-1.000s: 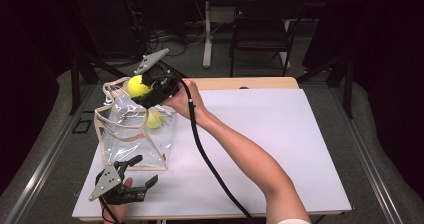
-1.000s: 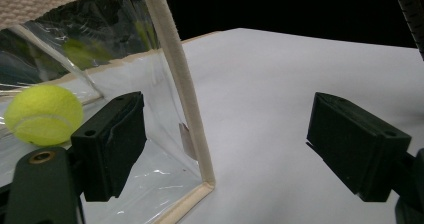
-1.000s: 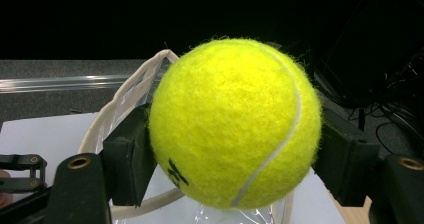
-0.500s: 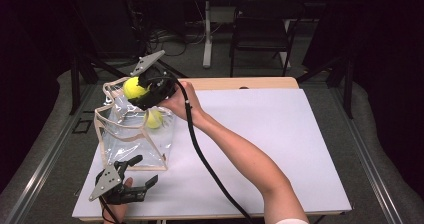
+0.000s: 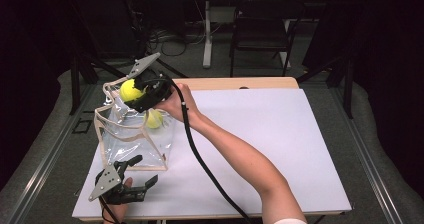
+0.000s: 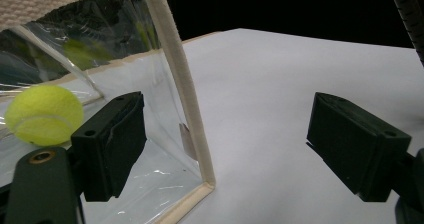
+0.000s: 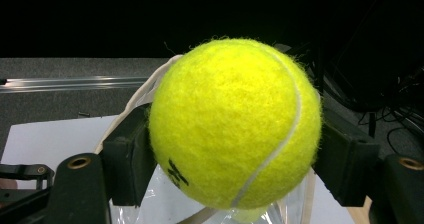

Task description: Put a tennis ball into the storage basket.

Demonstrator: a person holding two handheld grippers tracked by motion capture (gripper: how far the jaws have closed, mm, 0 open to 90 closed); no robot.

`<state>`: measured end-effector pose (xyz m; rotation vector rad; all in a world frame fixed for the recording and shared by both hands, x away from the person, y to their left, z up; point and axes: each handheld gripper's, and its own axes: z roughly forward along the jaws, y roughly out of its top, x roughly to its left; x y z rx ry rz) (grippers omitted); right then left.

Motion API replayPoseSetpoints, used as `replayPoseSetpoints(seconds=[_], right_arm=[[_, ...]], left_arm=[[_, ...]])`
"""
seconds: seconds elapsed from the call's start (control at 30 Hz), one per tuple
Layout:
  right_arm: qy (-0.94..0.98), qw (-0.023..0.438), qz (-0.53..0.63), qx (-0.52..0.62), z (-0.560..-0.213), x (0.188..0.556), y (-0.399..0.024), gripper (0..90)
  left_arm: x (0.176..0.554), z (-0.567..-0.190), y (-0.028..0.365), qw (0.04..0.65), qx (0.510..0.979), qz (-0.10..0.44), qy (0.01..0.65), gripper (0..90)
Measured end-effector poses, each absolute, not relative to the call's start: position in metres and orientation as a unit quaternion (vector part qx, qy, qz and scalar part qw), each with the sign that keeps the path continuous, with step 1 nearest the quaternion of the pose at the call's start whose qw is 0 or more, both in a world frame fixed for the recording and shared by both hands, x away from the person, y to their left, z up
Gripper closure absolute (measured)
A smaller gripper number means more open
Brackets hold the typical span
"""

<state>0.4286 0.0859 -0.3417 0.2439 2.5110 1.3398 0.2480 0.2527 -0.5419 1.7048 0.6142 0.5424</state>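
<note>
While right gripper [image 5: 134, 90] clamps fuzzy yellow tennis ball [image 5: 130, 90] over clear plastic bag [image 5: 131, 134] (for dropping in) | left gripper [image 5: 134, 173] wide, empty, at bag's 6 o'clock

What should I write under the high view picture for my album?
Right gripper holds a tennis ball above a clear bag.

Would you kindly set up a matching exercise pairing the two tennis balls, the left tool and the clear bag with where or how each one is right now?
1. upper tennis ball
2. lower tennis ball
3. left tool
4. clear bag

A. jaws open, near the table's front edge
B. clamped in the right tool
C. stands upright on the white table
D. lies inside the bag

Pairs: 1-B, 2-D, 3-A, 4-C
</note>
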Motion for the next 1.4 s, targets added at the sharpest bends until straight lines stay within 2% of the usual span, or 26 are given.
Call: replayPoseSetpoints(seconds=[1.4], right_arm=[[0.883, 0.123, 0.444, 0.085, -0.358, 0.431, 0.105, 26.3]], left_arm=[[0.248, -0.541, 0.254, 0.585, 0.731, 0.233, 0.264, 15.6]])
